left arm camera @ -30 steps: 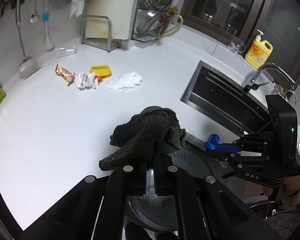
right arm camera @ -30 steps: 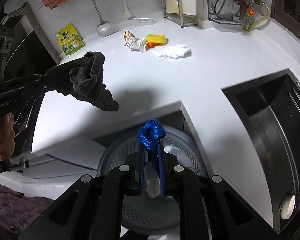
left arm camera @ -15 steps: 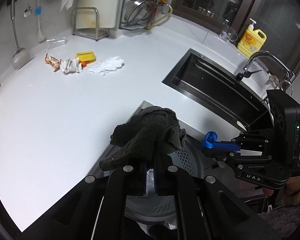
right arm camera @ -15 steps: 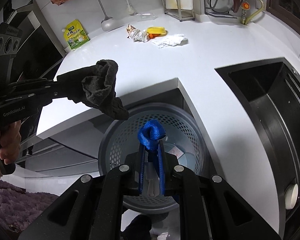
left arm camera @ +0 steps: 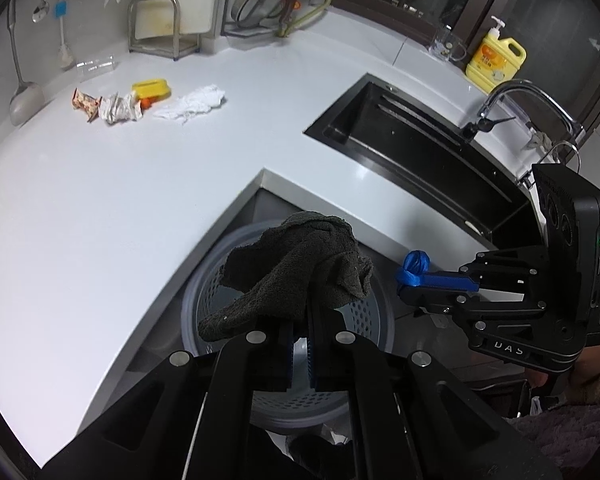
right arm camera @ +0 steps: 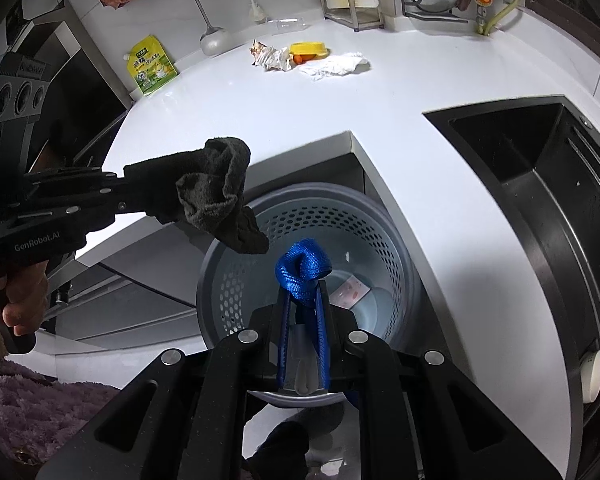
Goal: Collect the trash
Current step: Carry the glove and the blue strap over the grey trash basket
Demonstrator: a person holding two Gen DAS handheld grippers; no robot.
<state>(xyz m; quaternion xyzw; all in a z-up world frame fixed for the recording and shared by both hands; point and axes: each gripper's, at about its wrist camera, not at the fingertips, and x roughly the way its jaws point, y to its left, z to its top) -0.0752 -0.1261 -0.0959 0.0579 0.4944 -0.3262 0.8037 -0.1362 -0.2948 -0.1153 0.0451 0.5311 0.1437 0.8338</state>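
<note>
My left gripper (left arm camera: 300,312) is shut on a dark grey rag (left arm camera: 296,272), held above a grey perforated bin (left arm camera: 204,280) below the counter corner. It also shows in the right wrist view (right arm camera: 220,196). My right gripper (right arm camera: 303,280) is shut on a blue strap (right arm camera: 302,266), over the bin (right arm camera: 380,216); it shows in the left wrist view (left arm camera: 414,268). A card lies in the bin's bottom (right arm camera: 350,292). On the white counter (left arm camera: 100,208) far back lie a snack wrapper (left arm camera: 85,101), crumpled paper (left arm camera: 118,107) and a white tissue (left arm camera: 192,102).
A yellow soap dish (left arm camera: 151,89) sits by the trash. A black sink (left arm camera: 412,148) with a faucet (left arm camera: 520,96) is at right, a yellow detergent bottle (left arm camera: 496,60) behind it. A green pouch (right arm camera: 152,65) and hanging utensils are by the wall.
Both grippers have drawn back from the counter with their loads. They now hang over the bin, which has come fully into view.
</note>
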